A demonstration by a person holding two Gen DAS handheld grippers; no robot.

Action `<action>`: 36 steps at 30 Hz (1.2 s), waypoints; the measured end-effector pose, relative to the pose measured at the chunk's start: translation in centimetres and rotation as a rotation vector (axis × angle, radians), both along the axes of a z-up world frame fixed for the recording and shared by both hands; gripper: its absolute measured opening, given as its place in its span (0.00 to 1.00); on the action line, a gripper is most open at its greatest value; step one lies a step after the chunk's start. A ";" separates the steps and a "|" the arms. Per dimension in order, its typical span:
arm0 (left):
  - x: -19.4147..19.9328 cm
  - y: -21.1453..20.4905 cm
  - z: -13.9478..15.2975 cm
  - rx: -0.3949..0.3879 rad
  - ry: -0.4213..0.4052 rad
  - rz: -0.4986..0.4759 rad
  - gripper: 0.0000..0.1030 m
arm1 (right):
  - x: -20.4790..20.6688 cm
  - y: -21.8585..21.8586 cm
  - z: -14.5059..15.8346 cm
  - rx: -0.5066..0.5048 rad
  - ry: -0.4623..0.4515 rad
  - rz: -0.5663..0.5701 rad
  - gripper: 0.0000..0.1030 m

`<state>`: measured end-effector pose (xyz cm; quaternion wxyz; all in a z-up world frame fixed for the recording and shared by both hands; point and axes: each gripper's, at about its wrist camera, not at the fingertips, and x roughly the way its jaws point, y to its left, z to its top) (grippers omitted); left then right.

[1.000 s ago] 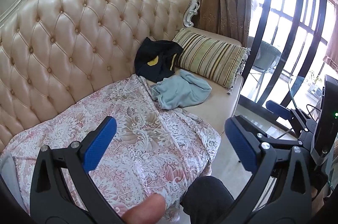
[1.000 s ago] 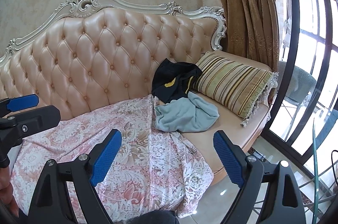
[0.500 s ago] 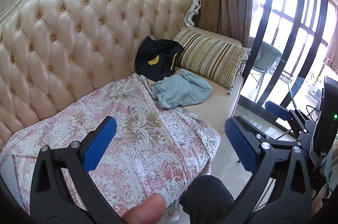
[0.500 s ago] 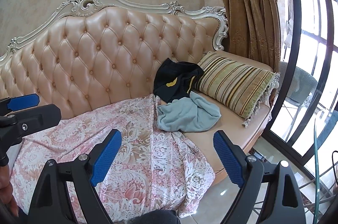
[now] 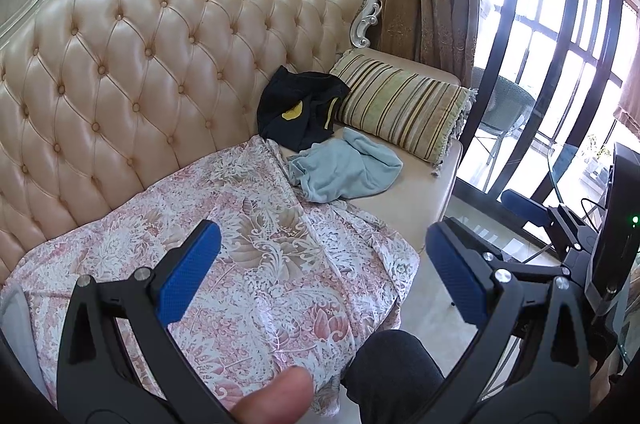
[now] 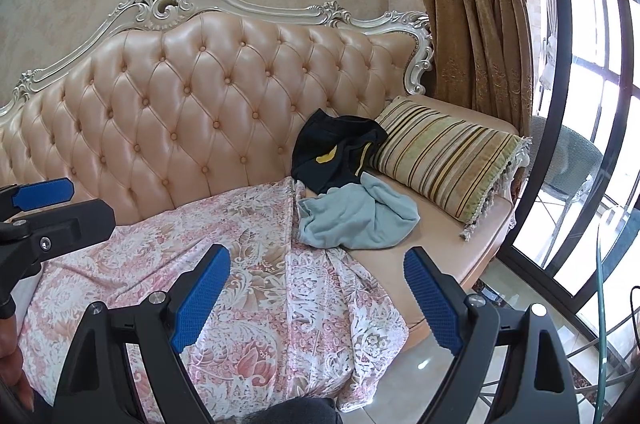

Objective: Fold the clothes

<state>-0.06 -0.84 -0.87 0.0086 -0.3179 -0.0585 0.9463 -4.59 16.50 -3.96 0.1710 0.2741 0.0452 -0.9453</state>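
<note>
Crumpled light-blue garment (image 6: pixel 356 220) touching rumpled black garment (image 6: pixel 336 153) on sofa seat

A: what's the rig look like?

B: left gripper (image 5: pixel 322 278) and right gripper (image 6: pixel 316 298) match: black plastic frames with triangle cutouts, silver screws at the finger joints, blue dimpled pads (image 5: pixel 188 278) on the inner faces.

A: and the person?

B: dark grey trouser knee (image 5: pixel 394 370) at 5 o'clock in the left view.

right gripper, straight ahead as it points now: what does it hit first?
Most likely the floral cover draped on the sofa seat; the open right gripper aims there, short of the light blue garment. Depth is uncertain.
</note>
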 end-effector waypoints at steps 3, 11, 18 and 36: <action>0.0 0.0 -0.1 -0.001 -0.001 0.000 1.00 | 0.0 -0.1 0.0 0.000 0.000 0.001 0.87; -0.9 0.0 -0.4 0.029 -0.014 -0.024 1.00 | -0.3 0.0 -0.3 -0.006 -0.007 0.003 0.87; -12.4 -3.0 -7.0 0.175 -0.064 -0.092 1.00 | -5.0 3.5 -4.3 -0.078 -0.056 -0.085 0.87; -44.9 3.4 -27.7 0.159 -0.639 -0.294 0.14 | -12.8 8.2 -15.2 -0.151 -0.168 -0.096 0.87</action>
